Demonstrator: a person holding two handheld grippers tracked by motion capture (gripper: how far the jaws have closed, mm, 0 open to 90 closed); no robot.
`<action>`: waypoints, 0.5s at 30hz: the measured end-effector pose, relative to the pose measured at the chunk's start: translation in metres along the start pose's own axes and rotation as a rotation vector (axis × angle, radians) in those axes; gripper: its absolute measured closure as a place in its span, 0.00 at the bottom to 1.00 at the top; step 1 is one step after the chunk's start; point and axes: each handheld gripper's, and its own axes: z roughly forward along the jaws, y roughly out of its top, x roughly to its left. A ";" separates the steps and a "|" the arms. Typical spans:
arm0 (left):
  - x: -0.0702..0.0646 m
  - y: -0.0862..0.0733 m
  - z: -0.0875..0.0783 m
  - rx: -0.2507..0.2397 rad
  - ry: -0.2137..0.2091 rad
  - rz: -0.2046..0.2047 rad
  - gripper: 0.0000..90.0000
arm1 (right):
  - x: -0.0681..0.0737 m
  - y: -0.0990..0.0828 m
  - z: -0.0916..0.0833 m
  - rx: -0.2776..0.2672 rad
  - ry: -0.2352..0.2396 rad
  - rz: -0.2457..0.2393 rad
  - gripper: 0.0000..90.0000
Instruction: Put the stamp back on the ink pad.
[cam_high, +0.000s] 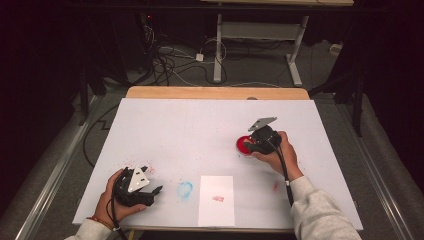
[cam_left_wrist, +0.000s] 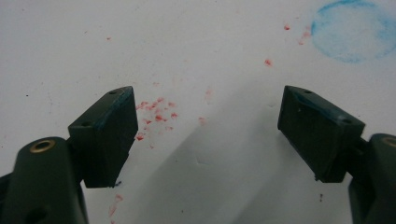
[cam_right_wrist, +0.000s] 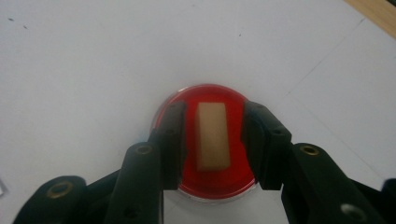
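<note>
Nearest us, at the table's front edge, we see the left hand (cam_high: 112, 200) resting on the white sheet (cam_high: 200, 130) with the left gripper (cam_high: 152, 192) pointing right along the surface. In the left gripper view its jaws stand wide apart with nothing between them, above red specks (cam_left_wrist: 156, 114) on the sheet, and a blue smudge (cam_left_wrist: 355, 30) lies beyond the right jaw. In the high view that blue smudge (cam_high: 184, 189) sits just right of the gripper, and beside it lies a paper (cam_high: 216, 200) bearing a small red mark (cam_high: 218, 198).

Farther back and to the right, the right hand (cam_high: 277, 152) holds the right gripper (cam_high: 248, 146) down over a round red pad (cam_high: 244, 144). In the right gripper view the red pad (cam_right_wrist: 236, 172) has a tan block (cam_right_wrist: 212, 136) standing on it, and the jaws are partly closed on either side of the block. A narrow strip of red shows between each jaw and the block, so they are not touching it.
</note>
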 end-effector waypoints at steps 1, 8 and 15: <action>0.000 0.000 0.000 -0.001 0.000 0.001 0.22 | 0.001 0.001 -0.003 -0.016 -0.006 -0.003 0.65; 0.000 0.000 -0.001 -0.002 0.000 0.002 0.22 | 0.005 0.004 -0.019 -0.119 -0.030 -0.003 0.54; 0.000 0.000 -0.001 -0.001 0.000 0.002 0.22 | 0.009 0.005 -0.033 -0.201 -0.032 -0.007 0.44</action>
